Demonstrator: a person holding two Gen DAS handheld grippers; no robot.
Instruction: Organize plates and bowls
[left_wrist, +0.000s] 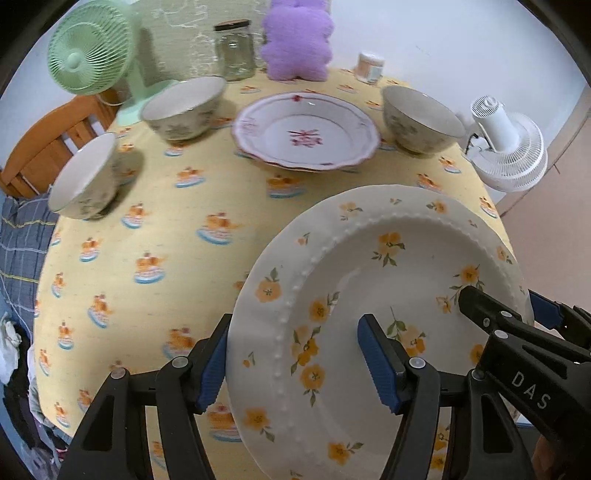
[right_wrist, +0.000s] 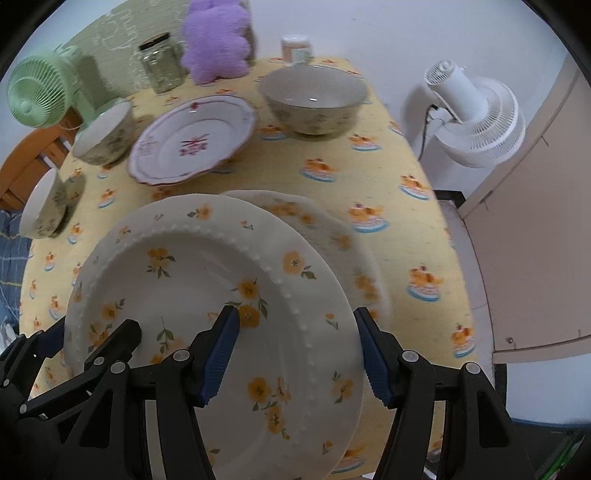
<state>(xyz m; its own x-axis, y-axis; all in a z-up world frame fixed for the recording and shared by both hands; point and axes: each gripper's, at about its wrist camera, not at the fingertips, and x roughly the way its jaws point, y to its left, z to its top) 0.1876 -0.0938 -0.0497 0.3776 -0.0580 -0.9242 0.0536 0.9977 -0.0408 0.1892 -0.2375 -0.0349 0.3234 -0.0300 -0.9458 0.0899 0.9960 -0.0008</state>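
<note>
From the left wrist camera, the left gripper (left_wrist: 295, 363) gripped the near left rim of the yellow-flowered plate (left_wrist: 369, 280), one blue-padded finger outside the rim at seven o'clock and the other inside the well at five o'clock. The plate filled the lower right of the picture, above the yellow-clothed surface (left_wrist: 147, 229). The right gripper (left_wrist: 506, 306) clasped the plate's rim at four o'clock, one finger over the well and one beyond the edge. A red-patterned plate (left_wrist: 306, 133) lay at twelve o'clock, flanked by a bowl (left_wrist: 184, 107) at eleven o'clock and another bowl (left_wrist: 421, 122) at one o'clock. A third bowl (left_wrist: 85, 177) stood at ten o'clock. Along the far edge stood a green fan (left_wrist: 92, 48), a glass jar (left_wrist: 234, 50), a purple plush toy (left_wrist: 297, 40) and a small tub (left_wrist: 369, 66). A white fan (left_wrist: 509, 144) stood beyond the surface at two o'clock.

From the right wrist camera, the right gripper (right_wrist: 295, 354) clamped the plate's (right_wrist: 207, 295) right rim, one finger inside the well, one outside. A blurred second flowered plate (right_wrist: 332, 229) lay beneath, on the surface (right_wrist: 406, 221). The left gripper (right_wrist: 88, 339) held the rim at eight o'clock. The red-patterned plate (right_wrist: 192, 140) sat at eleven o'clock, with one bowl (right_wrist: 314, 99) at twelve o'clock and two (right_wrist: 107, 133) (right_wrist: 44, 206) at ten o'clock.
</note>
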